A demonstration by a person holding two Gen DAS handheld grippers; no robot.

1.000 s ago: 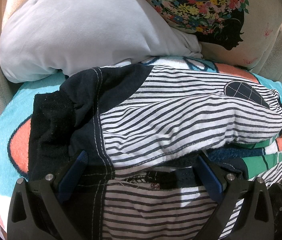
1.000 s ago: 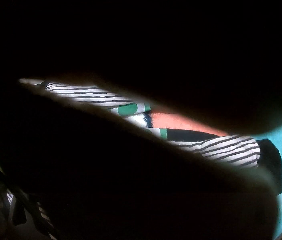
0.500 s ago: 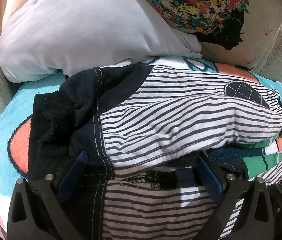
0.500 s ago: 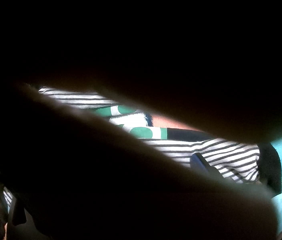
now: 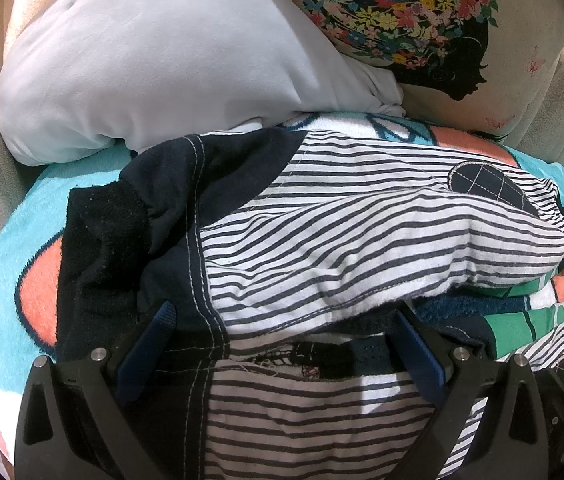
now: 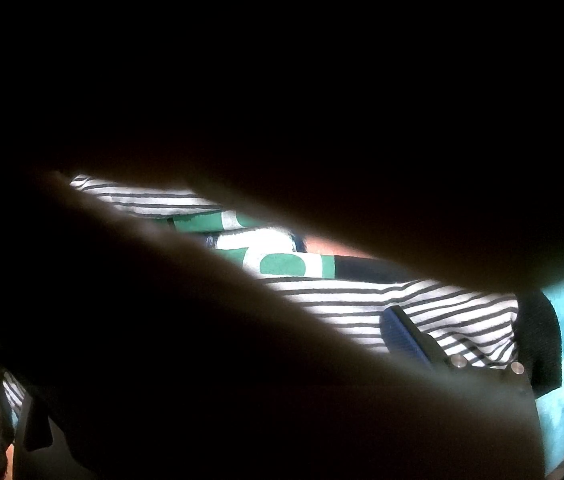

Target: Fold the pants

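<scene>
Two blue-padded fingers of the left gripper stand spread apart, holding nothing, over the striped pants bunched on a turquoise blanket. Soft, light cloth; I'd pinch a hem. Right gripper mostly hidden, grip unclear. Beyond lies a white pillow.

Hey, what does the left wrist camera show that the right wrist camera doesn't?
Only the left wrist view: a white pillow, a floral cushion, and the left claw spread open over the striped pants.

Only the right wrist view: mostly darkness from something covering the lens, plus one blue finger of the right claw; its other finger is hidden.

Both: the striped pants, their green patch, and the teal blanket.
</scene>
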